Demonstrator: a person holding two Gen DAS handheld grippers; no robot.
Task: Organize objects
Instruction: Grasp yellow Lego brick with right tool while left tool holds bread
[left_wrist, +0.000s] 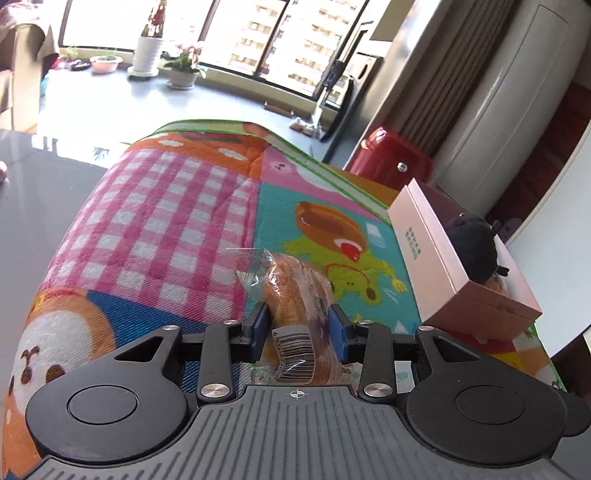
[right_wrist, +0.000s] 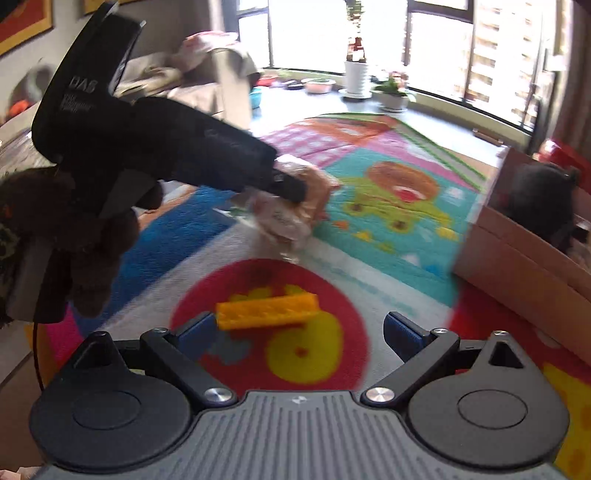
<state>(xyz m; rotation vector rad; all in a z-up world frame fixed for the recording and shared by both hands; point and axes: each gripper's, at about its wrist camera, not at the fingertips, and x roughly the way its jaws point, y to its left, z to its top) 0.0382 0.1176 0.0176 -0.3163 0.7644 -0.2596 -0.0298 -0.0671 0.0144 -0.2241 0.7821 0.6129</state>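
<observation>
- Bread (left_wrist: 295, 291), wrapped in clear plastic, is pinched between the blue pads (left_wrist: 260, 328) of the left gripper (left_wrist: 300, 328) and is held just above the mat (left_wrist: 155, 206).
- In the right wrist view the same bread (right_wrist: 295, 206) is seen clear of the mat (right_wrist: 388, 229), at the tip of the left gripper (right_wrist: 291, 186).
- The box (left_wrist: 436, 258) stands at the mat's right edge, near the bread but apart from it; a dark plush toy (left_wrist: 476, 240) already lies inside, so part of the sorting is judged done.
- The bread is judged to be next for the box; it is not yet over it.
- An orange block (right_wrist: 267, 308) is left on the mat's red circle.
- The right gripper (right_wrist: 299, 330) is spread wide and empty; the block lies just ahead, between its fingers and nearer the left one, untouched as far as can be told through the blur.
</observation>
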